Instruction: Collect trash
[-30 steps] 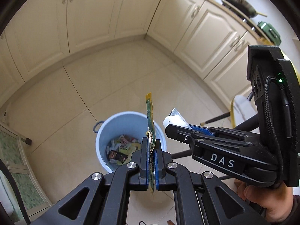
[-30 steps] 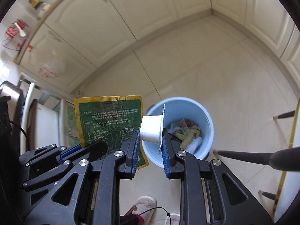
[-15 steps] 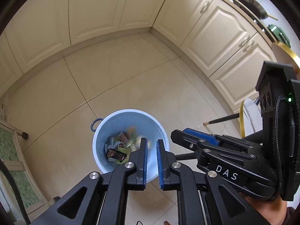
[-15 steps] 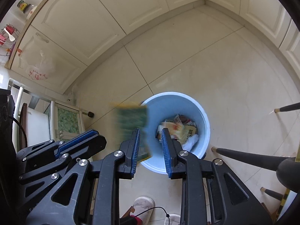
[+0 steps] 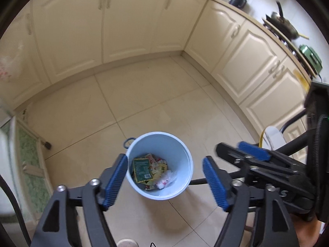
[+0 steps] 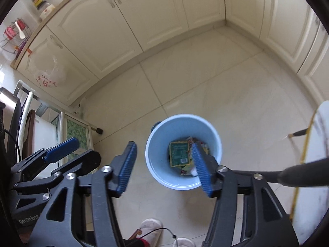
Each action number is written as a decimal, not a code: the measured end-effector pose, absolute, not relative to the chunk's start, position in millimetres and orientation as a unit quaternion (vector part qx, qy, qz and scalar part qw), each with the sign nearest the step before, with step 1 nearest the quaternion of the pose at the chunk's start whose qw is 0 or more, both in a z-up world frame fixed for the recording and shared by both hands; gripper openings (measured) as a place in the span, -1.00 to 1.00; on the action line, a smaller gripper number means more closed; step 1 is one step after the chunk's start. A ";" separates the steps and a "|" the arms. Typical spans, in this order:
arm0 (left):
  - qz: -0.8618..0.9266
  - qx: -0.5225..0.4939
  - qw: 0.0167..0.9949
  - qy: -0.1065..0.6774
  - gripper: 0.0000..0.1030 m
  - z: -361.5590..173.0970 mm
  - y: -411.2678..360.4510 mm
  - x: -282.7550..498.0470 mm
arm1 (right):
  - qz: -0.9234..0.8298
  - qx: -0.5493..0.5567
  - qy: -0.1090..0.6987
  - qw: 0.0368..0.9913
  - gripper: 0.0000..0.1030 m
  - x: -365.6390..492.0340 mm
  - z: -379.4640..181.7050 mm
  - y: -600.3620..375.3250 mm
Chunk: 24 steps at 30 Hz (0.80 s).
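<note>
Your kitchen floor (image 5: pixel 164 94) of pale tiles fills the middle of both views, with cream cabinets (image 5: pixel 127 20) curving along the upper edge. In the left wrist view a stove with a pan (image 5: pixel 283 24) and a green pot (image 5: pixel 310 55) sits at the upper right.

The light blue bin (image 5: pixel 185 183) stands on the floor at lower centre of each view, directly below your grippers. Inside it lies the trash: a green packet (image 5: pixel 141 169) on top of other wrappers, with something white (image 5: pixel 166 180) beside it toward the lower right.

Your left gripper (image 5: pixel 164 181) has its jaws spread wide and opening, nothing between the blue pads, the bin showing through the gap. Your right gripper (image 6: pixel 166 170) is likewise spread and opening, holding nothing; its right pad overlaps the bin's mouth in the frame. At the bottom edge of the right wrist view you can see a white slipper (image 6: pixel 151 231).
</note>
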<state>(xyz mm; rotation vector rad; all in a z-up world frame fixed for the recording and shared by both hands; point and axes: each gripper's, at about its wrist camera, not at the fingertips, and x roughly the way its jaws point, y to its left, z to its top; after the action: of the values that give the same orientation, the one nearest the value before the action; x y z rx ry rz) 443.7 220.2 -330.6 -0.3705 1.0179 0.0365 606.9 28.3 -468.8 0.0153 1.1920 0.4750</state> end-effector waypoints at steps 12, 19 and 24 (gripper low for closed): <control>0.035 -0.168 0.910 0.379 0.77 -211.9 202.1 333.2 | 0.229 0.040 0.454 0.860 0.91 520.4 -316.3 -8.3; 0.019 -0.129 0.950 0.284 0.92 -150.1 164.9 262.5 | 0.216 0.049 0.383 0.897 0.96 449.5 -228.8 -52.8; 0.020 -0.098 0.966 0.240 0.98 -128.4 129.1 217.9 | 0.189 0.032 0.333 0.923 1.00 394.6 -162.0 -94.9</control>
<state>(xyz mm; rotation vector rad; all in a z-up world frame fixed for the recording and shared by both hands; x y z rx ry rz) 217.9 129.1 -128.4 -0.1987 0.4848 0.0400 394.6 -94.9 -162.0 0.0660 0.6840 0.3884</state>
